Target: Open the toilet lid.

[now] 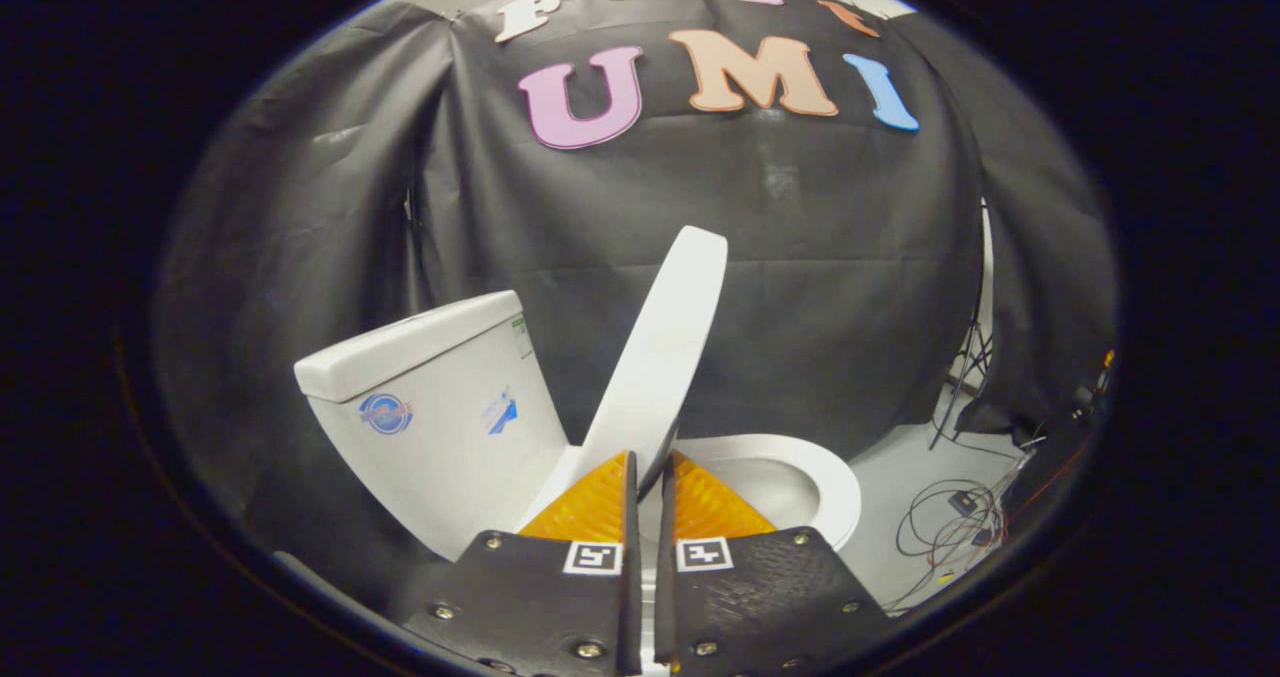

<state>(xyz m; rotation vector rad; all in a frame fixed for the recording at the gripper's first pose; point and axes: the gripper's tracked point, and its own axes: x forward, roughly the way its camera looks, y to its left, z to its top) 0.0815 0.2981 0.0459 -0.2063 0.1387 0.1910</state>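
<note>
A white toilet stands just ahead of the fingers, tilted in this view. Its lid (665, 347) is lifted and stands nearly upright, leaning toward the tank (440, 407) on the left. The seat ring and bowl (835, 492) lie uncovered to the right of the lid. My gripper (650, 469) is at the lid's lower edge. Both fingers are drawn close together with that thin edge pinched between them.
The black cloth wall hangs close behind the toilet. On the pale floor to the right lie loose cables (950, 527) and a dark stand's legs (965, 377).
</note>
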